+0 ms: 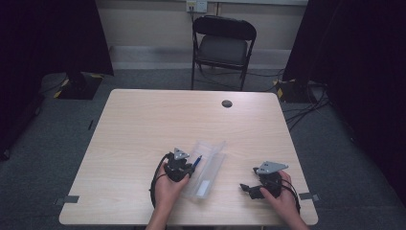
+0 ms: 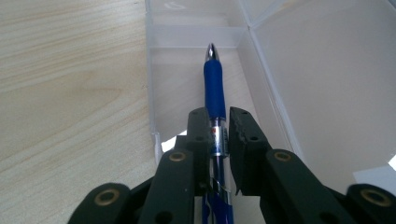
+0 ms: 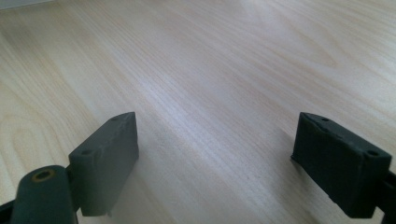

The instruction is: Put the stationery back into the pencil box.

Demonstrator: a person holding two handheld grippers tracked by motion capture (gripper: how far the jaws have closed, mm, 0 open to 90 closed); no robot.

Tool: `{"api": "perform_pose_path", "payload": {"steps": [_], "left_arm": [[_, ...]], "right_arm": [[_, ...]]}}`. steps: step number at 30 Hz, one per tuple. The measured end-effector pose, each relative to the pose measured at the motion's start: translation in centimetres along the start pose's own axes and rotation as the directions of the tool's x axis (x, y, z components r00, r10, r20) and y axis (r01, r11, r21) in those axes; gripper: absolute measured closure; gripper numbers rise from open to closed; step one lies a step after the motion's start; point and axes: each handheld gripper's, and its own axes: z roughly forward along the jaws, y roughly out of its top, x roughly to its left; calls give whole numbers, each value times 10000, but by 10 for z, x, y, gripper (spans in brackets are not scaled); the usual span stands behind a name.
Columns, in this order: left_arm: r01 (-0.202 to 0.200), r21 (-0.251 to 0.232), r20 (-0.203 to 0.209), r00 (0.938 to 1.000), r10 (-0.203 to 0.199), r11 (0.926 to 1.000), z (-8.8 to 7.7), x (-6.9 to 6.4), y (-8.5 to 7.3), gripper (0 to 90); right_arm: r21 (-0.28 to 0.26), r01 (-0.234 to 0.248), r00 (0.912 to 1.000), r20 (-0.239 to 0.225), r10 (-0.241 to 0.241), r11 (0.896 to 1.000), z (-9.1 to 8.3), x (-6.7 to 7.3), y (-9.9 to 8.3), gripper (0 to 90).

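A blue pen (image 2: 214, 88) with a silver tip is clamped between the jaws of my left gripper (image 2: 218, 122), its tip pointing over the tray of a clear plastic case (image 2: 196, 35). In the high view the left gripper (image 1: 191, 167) sits at the near left edge of that open case (image 1: 214, 158), with the pen (image 1: 197, 161) sticking out over it. My right gripper (image 1: 245, 188) rests low near the table's front right. Its jaws (image 3: 215, 163) stand wide apart over bare wood with nothing between them.
The light wooden table (image 1: 143, 124) has a round cable hole (image 1: 227, 103) near its far edge. A black folding chair (image 1: 223, 45) stands behind the table. The case lid (image 2: 336, 93) lies open flat to the right of the tray.
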Motion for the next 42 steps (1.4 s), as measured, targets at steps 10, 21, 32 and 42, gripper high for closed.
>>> {"api": "perform_pose_path", "payload": {"steps": [10,21,32,42], "left_arm": [[-45,-124,76,10000,46,9999,-2,-2,2,748],[-94,-444,295,9995,107,9990,-14,1,8,634],[-110,-618,311,9994,129,9980,-23,3,10,436],[-361,-459,396,9985,380,9983,-33,10,12,308]], "right_arm": [[-6,13,10000,1,-13,10000,0,0,0,134],[-4,12,10000,2,-12,10000,0,0,0,134],[-3,12,10000,4,-12,10000,0,0,0,134],[-3,14,10000,2,-14,10000,0,0,0,134]]}}
